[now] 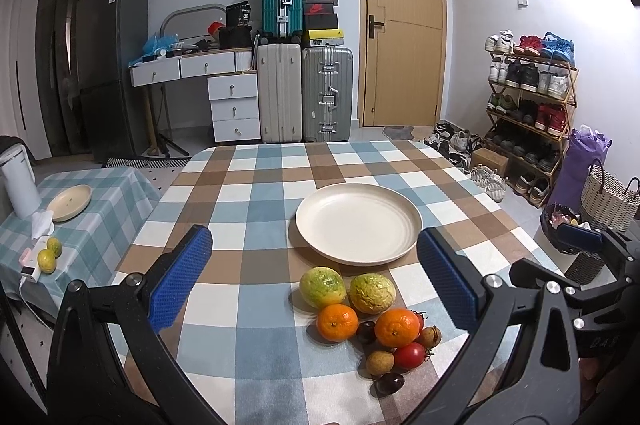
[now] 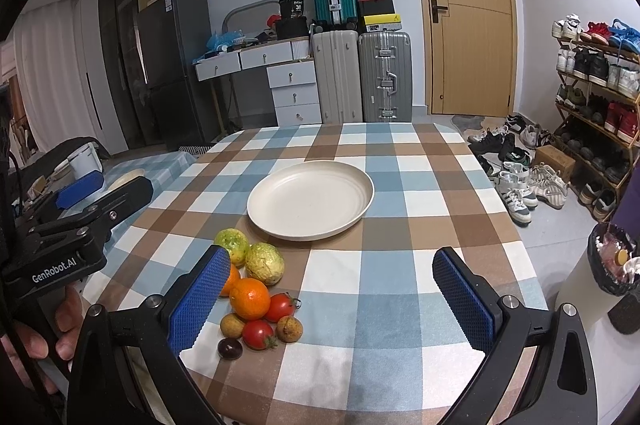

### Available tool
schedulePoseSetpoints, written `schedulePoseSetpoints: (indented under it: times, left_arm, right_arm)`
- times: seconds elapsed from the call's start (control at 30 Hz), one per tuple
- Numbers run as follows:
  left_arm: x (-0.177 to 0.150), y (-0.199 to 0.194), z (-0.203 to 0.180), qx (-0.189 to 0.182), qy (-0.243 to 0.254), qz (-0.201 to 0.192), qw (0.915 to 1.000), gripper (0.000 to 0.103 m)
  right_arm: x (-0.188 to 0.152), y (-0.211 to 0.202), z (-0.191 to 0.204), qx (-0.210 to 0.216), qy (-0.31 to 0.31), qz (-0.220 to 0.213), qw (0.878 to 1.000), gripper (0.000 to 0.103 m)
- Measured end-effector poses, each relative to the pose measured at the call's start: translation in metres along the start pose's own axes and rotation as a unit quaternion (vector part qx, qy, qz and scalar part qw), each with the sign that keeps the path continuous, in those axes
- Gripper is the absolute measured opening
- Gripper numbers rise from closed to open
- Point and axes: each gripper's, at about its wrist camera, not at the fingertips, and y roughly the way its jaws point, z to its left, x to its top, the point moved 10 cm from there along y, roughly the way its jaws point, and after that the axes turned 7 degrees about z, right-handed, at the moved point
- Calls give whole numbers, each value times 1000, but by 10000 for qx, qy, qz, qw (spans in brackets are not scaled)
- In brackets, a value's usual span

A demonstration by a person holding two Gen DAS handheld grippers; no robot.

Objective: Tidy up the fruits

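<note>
An empty cream plate (image 1: 359, 223) (image 2: 310, 200) sits mid-table on the checked cloth. In front of it lies a fruit cluster: two yellow-green passion fruits (image 1: 322, 286) (image 2: 264, 263), two oranges (image 1: 337, 322) (image 2: 250, 298), cherry tomatoes (image 1: 409, 355) (image 2: 258, 334), small brown longans (image 1: 379, 362) (image 2: 289, 328) and dark round fruits (image 1: 390, 383) (image 2: 229, 348). My left gripper (image 1: 316, 281) is open and empty, hovering above the cluster. My right gripper (image 2: 332, 299) is open and empty, just right of the fruits. The left gripper also shows at the left edge of the right wrist view (image 2: 86, 201).
A lower side table (image 1: 100, 225) at left carries a small dish (image 1: 70, 202), a white kettle (image 1: 18, 183) and two yellow fruits (image 1: 50, 254). Suitcases (image 1: 304, 93), a desk, a shoe rack (image 1: 532, 101), baskets and a bin (image 2: 612, 261) surround the table.
</note>
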Motion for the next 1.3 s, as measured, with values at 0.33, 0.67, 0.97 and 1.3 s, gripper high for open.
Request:
schedulePoseSetpoints:
  times: [0.33,0.67,0.97,1.3]
  left_arm:
    - [-9,4,1,-17,-83,102,9999,102]
    - [-4,1,31,258,-415,180,9986,102]
    - [2,1,66,237,-839,379,9955,102]
    - [12,1,78,30,-1031,418,9938,102]
  right_arm:
    - [-1,1,13,197,-196,29,9996,103]
    - [-14,22,42,850,-383,472,9945,103]
    - [-30,57,65,1123,-571,956,9874,103]
    - [-47,92,85,948,-1034,1303,9815,103]
